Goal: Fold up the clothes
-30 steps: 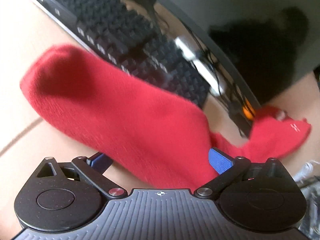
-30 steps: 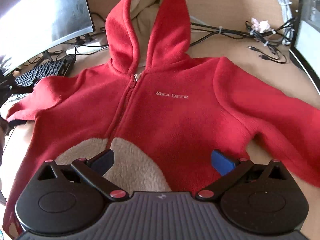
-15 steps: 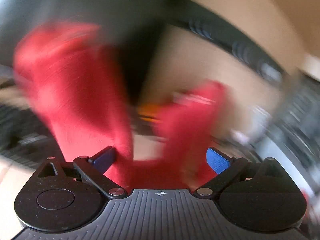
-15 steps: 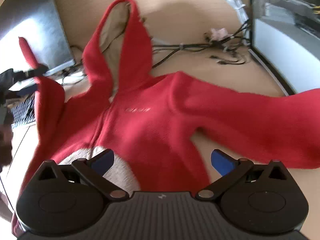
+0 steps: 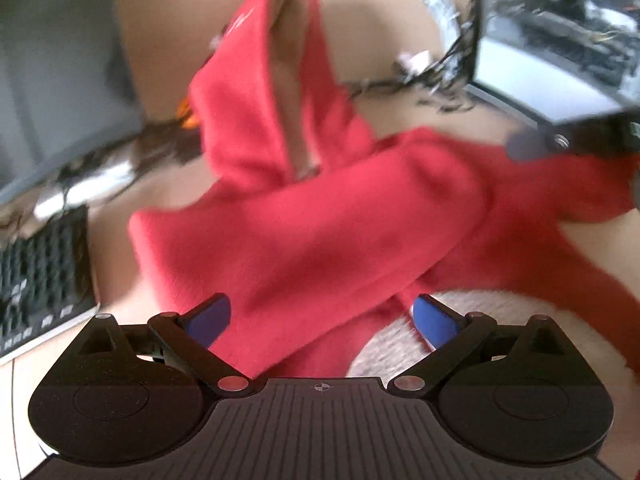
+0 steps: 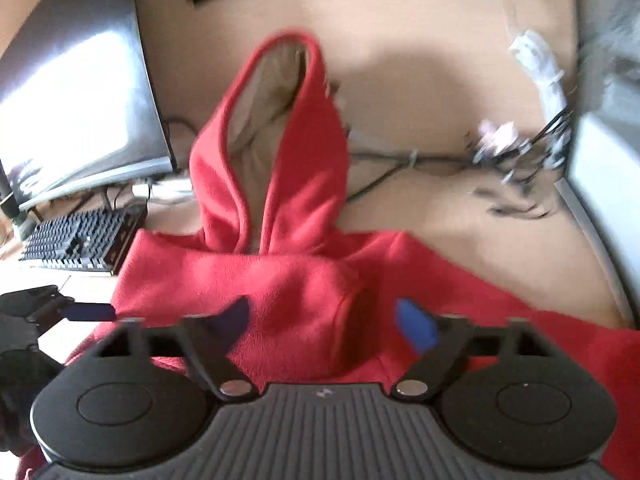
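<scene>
A red fleece hooded jacket lies on the tan desk, hood pointing away, with a cream belly patch. One sleeve lies folded across the chest in the left wrist view. My left gripper is open just above that sleeve, nothing between the fingers. My right gripper is open over the chest near the folded sleeve end. The left gripper's finger shows at the left edge of the right wrist view; the right gripper's finger shows at upper right of the left wrist view.
A dark monitor and black keyboard stand to the left. A tangle of cables lies behind the jacket at right, next to a grey case. Tan desk surface runs behind the hood.
The left gripper swung the left sleeve from beside the keyboard across the chest and now stands open over it. The right sleeve has moved inward. The right gripper moved closer over the chest.
</scene>
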Tool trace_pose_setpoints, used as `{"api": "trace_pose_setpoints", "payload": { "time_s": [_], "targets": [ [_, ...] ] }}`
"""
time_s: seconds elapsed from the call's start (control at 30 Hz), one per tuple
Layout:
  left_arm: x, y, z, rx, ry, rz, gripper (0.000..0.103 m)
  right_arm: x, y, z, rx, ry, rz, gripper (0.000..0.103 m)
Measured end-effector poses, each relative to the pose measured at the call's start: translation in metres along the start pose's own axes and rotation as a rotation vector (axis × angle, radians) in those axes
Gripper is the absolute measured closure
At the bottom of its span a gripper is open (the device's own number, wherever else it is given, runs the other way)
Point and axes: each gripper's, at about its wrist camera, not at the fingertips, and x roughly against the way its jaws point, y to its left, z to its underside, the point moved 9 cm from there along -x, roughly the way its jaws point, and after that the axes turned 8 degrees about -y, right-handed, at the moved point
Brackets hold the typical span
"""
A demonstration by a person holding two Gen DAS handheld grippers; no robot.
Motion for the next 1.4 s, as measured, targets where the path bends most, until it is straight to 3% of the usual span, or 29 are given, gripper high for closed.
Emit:
{"api": "trace_pose_setpoints", "payload": {
  "time_s": [0.1,0.13,0.37,0.5,0.63,0.73,0.83,0.97,1.1,1.27,1.4],
  "targets": [
    [-0.003,0.012,0.005,0.082,0.017,-0.002,0.003,-0.027,-0.011,0.016,-0.046,0.066,0.005,0.059],
    [-0.001,0.014,0.009,0.105,0.020,-0.004,0.003,-0.030,-0.011,0.018,-0.057,0.071,-0.006,0.067],
    [-0.002,0.015,0.014,0.144,0.031,-0.011,0.003,-0.012,0.034,-0.008,0.041,-0.042,-0.162,0.078],
    [-0.011,0.007,0.005,0.179,0.041,0.033,0.003,-0.011,0.018,-0.001,0.127,-0.038,-0.038,0.079],
    [-0.020,-0.010,-0.003,0.262,0.058,0.172,0.003,-0.009,0.000,0.005,0.212,-0.032,0.094,0.079],
    [-0.021,-0.016,0.000,0.221,0.050,0.137,0.003,-0.007,-0.013,0.010,0.275,-0.027,0.193,0.075],
    [-0.013,-0.013,0.003,0.212,0.026,0.088,0.003,0.033,-0.021,0.011,0.218,-0.090,0.252,0.059],
    [-0.006,-0.006,0.015,0.186,0.003,0.029,0.003,0.097,-0.062,0.037,0.123,-0.127,0.462,0.059],
    [-0.007,-0.005,0.022,0.113,0.006,0.003,0.003,0.150,-0.114,0.074,-0.060,-0.104,0.629,0.060],
    [-0.008,-0.004,0.030,0.021,0.009,-0.028,0.001,0.164,-0.159,0.109,-0.414,-0.111,0.628,0.060],
    [-0.007,0.003,0.031,0.024,0.021,-0.033,0.002,0.158,-0.179,0.110,-0.542,-0.192,0.582,0.060]
  ]
}}
